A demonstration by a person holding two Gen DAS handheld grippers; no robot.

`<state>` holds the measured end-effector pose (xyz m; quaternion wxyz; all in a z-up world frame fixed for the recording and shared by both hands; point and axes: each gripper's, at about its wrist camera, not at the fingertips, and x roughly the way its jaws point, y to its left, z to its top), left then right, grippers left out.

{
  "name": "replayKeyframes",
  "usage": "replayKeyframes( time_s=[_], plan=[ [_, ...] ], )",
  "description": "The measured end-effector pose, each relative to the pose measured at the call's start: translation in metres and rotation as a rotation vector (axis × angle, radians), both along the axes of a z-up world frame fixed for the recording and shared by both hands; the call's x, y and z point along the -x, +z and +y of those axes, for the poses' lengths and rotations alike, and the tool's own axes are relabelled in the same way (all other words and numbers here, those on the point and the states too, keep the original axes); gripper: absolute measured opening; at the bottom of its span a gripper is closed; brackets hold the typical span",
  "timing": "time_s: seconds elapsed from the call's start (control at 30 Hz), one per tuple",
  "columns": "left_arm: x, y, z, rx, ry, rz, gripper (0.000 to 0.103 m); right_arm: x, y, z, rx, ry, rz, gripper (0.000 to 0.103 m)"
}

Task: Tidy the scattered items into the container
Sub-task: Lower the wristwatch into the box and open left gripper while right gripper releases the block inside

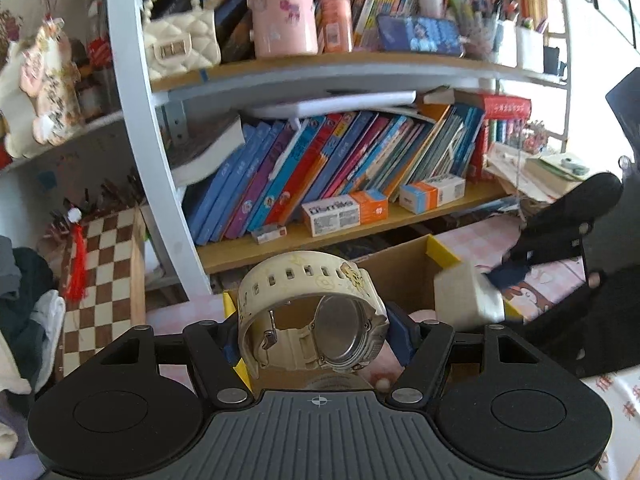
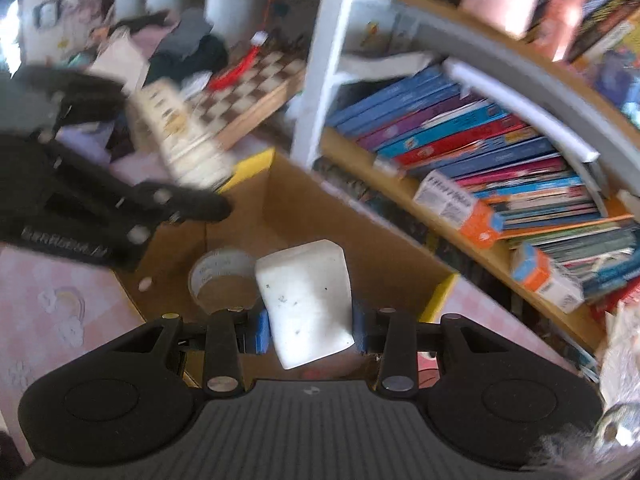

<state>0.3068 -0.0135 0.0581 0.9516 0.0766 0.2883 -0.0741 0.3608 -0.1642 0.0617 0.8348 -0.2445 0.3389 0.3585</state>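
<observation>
A: We log the left gripper [image 1: 318,336] first. It pinches a watch [image 1: 312,312]: cream strap buckled into a loop, rows of slots, yellow doodles on it, steel caseback turned toward the camera. The blue pads press on the strap side and on the case side.

B: Agreed. We see the watch right between the fingertips, its loop standing above them, over the near edge of the box [image 1: 400,276].

A: Box: brown cardboard, open top, yellow-edged flaps. It sits on a pink checked cloth [image 1: 480,244] below the bookshelf [image 1: 360,224].

B: Now the right gripper [image 2: 310,330]. We note it is closed on a white block [image 2: 308,300], soft-looking, rounded corners, a few dark specks on its face.

A: The block stands tilted between the blue pads and sticks out ahead of them. It hangs above the box interior, toward the near wall.

B: Inside the box we mark a tape roll [image 2: 224,276], lying on the floor near the left wall, just beside the block in the right wrist view.

A: From the left wrist view we see the right gripper with the block over the right part of the box. From the right wrist view the left one is blurred, with the watch at the box's far left corner.
</observation>
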Motion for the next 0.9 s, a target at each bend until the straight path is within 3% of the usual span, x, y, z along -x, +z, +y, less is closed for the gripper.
replayKeyframes(
  time_s=[0.17, 0.5, 0.7, 0.9],
  plan=[
    [-0.033, -0.017, -0.004, -0.038, -0.015, 0.081, 0.068, -0.021, -0.023, 0.016, 0.084, 0.098, 0.100, 0.036],
    [-0.087, -0.054, -0.004, -0.051, -0.009, 0.222, 0.068, -0.049, -0.058, 0.040, 0.198, 0.191, 0.200, 0.036],
    [-0.102, -0.073, -0.001, -0.019, 0.006, 0.292, 0.068, -0.054, -0.064, 0.049, 0.201, 0.229, 0.221, 0.036],
    [-0.106, -0.079, -0.005, -0.054, -0.010, 0.307, 0.070, -0.052, -0.076, 0.056, 0.213, 0.268, 0.252, 0.037]
  ],
)
